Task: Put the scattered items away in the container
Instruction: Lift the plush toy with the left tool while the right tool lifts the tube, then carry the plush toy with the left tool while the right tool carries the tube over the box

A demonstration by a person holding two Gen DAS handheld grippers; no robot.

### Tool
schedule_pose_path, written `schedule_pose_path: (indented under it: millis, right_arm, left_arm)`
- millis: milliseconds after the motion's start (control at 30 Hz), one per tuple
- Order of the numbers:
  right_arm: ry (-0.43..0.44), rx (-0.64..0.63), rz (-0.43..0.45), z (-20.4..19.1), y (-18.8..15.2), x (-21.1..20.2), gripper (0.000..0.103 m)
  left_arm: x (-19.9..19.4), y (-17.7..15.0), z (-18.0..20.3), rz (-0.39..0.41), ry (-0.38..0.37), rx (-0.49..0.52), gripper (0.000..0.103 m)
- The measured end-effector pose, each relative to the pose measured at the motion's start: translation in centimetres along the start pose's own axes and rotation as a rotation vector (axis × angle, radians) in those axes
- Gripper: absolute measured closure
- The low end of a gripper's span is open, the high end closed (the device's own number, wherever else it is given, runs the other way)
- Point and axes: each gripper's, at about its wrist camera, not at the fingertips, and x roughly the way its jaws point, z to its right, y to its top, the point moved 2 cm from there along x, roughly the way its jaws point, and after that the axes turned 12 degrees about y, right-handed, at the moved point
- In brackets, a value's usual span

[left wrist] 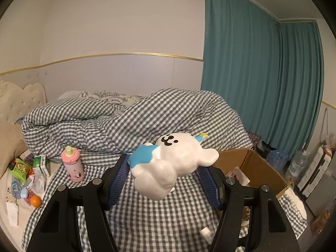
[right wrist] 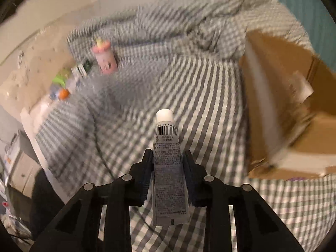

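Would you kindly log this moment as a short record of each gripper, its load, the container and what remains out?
left gripper: shut on white bear toy
right gripper: shut on white-capped tube
container: open cardboard box, on the checked bedding
remaining: pink bottle, orange, green packets
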Motion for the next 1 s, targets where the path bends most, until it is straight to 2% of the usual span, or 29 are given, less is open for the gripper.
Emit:
schedule_pose_path:
  millis: [300, 567, 767, 1000]
  right_arm:
    - [-0.068, -0.017, 0.226, -0.5, 3.7, -11.0, 0.075]
    - [-0.201, -0.034, 0.384, 0.2, 5.6, -18.3, 0.075]
    - [-0.286, -0.023, 0.465, 1.8, 5.9, -21.9, 0.075]
    - [-0.32, 0.021, 0.471, 5.1, 5.7, -23.2, 0.075]
  left_arm:
    - [-0.9, 1.4, 3.2, 0.035, -0.053, -0.001, 0.036]
    - [-1.6, 2.0, 6.5, 0.052, -0.106, -0.001, 0.036]
    - [-1.1, 1.8, 9.4, 0.037, -0.148, 0.022, 0.036]
    - [0.4, 0.8, 13.1, 0.001, -0.188, 0.069, 0.036]
